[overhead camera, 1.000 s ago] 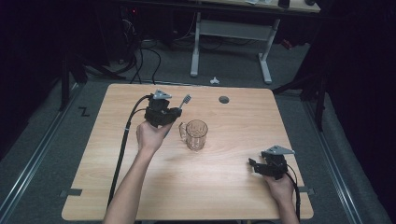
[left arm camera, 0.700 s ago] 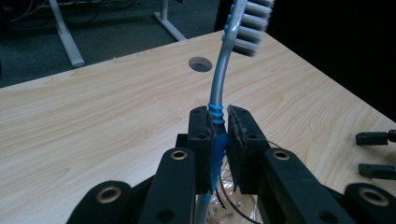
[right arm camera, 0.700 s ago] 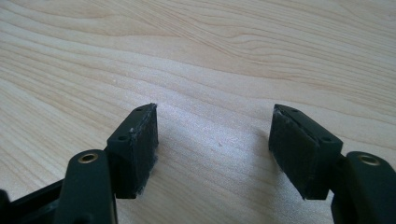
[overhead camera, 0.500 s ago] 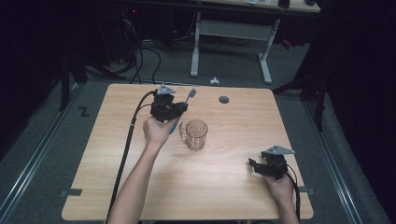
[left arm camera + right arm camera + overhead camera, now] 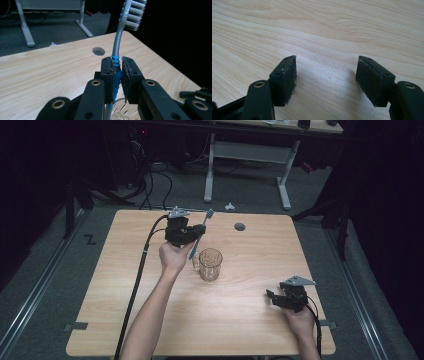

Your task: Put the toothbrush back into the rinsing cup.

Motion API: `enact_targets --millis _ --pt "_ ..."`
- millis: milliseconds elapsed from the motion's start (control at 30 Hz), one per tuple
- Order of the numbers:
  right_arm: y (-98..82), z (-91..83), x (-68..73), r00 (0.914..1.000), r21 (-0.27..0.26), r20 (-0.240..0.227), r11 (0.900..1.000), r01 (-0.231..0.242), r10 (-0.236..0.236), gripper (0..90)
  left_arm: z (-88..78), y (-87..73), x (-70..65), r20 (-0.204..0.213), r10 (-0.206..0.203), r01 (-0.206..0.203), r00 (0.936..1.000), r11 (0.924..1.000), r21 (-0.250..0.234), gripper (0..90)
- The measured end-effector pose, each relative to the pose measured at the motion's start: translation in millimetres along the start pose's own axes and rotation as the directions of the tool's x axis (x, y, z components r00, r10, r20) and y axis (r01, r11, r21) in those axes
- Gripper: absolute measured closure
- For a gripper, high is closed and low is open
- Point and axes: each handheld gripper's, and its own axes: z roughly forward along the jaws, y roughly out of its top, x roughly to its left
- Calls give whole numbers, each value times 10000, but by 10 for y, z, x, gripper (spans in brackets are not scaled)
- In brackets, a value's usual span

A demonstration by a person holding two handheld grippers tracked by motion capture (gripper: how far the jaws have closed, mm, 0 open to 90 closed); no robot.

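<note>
Item: toothbrush, blue and grey, pinched at its ribbed neck by the left gripper, bristles up, tail end just above the glass mug below the jaws. Right gripper: jaws spread, nothing between them, resting well apart on the table. Handling note: the tail probably needed centring over the mug's mouth and lowering straight before release, lest it clip the rim.

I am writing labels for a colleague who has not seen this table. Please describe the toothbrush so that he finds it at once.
On the wooden table, look beside the clear glass cup near the middle. The left gripper holds the toothbrush just above the cup. It has a grey neck, blue grip and white bristles pointing up.
</note>
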Motion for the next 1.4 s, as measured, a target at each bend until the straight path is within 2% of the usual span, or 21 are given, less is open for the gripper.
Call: enact_targets --millis 167,333,533,833,1100,1400 --pt "0 0 0 10000 -2 3 10000 9 -9 335 66 -21 28 -65 -63 63 10000 10000 -9 802" --pt "0 1 0 10000 -5 9 10000 17 -17 335 102 -26 54 43 -255 256 9997 9996 -157 802" --pt "0 1 0 10000 -3 6 10000 12 -12 335 112 -14 45 134 -267 275 9996 9977 -624 802" --pt "0 1 0 10000 -5 9 10000 17 -17 335 170 -29 60 127 -330 339 9994 9958 -856 802" --pt "-1 0 -4 10000 6 -5 10000 58 -58 335 236 -62 66 87 -211 216 9997 9974 -684 801" --pt "0 1 -5 10000 -3 -4 10000 42 -42 336 213 -62 67 83 -76 81 9999 9982 -588 798"
